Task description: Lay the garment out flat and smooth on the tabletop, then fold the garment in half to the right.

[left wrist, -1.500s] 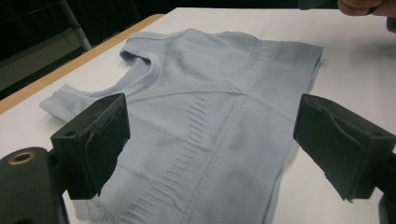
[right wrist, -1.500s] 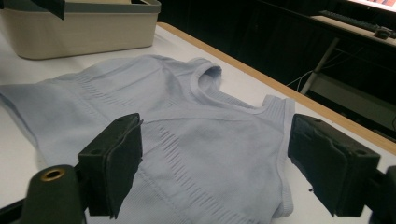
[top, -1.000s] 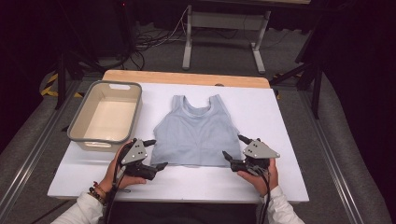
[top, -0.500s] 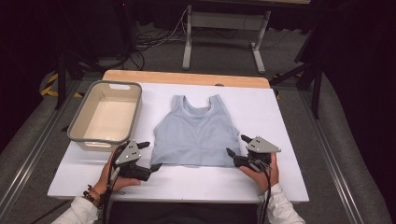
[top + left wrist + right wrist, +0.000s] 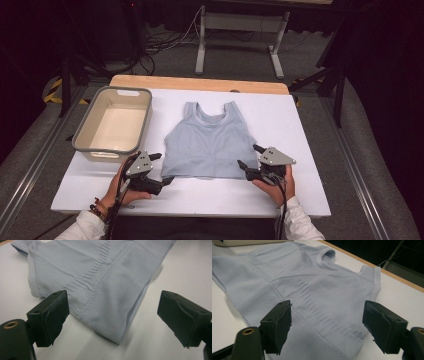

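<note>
A pale blue ribbed tank top (image 5: 210, 142) lies flat on the white table, neck away from the person. My left gripper (image 5: 162, 168) stands open at the hem's lower left corner. In the left gripper view its jaws straddle that corner of the top (image 5: 100, 277) without touching it, the gripper (image 5: 117, 312) low over the table. My right gripper (image 5: 248, 156) is open at the hem's lower right corner. In the right gripper view its jaws stand wide over the top (image 5: 299, 285), with the gripper (image 5: 327, 322) above the fabric near the hem.
A grey-rimmed beige bin (image 5: 82, 142), with nothing in it, stands on the left of the table (image 5: 300, 125), just beyond the left hand. The wooden back edge of the table runs behind the top. Dark floor, cables and a stand lie beyond.
The right gripper has shifted slightly near the hem's right corner. The top and the bin lie as before.
</note>
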Available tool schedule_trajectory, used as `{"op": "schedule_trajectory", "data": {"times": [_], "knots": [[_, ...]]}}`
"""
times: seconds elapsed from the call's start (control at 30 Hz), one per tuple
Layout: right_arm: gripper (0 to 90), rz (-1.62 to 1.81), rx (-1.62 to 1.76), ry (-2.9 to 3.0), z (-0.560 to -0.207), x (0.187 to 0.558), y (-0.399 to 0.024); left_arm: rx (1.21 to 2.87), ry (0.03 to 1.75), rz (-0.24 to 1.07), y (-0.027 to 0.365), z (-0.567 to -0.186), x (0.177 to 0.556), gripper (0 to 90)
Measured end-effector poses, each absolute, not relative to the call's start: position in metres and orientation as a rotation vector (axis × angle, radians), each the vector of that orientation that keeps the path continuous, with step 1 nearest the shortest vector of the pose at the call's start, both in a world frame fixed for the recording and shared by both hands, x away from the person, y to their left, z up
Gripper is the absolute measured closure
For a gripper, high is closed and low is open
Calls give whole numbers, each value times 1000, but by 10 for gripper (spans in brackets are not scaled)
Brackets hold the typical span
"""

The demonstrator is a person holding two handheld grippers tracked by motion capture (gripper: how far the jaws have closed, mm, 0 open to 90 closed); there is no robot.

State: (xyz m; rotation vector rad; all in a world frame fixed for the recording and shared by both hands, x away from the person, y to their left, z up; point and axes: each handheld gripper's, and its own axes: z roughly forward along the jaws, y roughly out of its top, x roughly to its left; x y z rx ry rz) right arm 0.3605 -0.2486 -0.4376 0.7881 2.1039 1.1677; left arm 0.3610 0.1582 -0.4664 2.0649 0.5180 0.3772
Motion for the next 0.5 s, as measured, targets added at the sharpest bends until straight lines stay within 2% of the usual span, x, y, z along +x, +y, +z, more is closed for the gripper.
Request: {"op": "schedule_trajectory", "data": {"times": [0.5], "knots": [[236, 1206, 748, 2125, -433, 355, -235, 2054, 519, 394, 162, -463, 358, 121]]}}
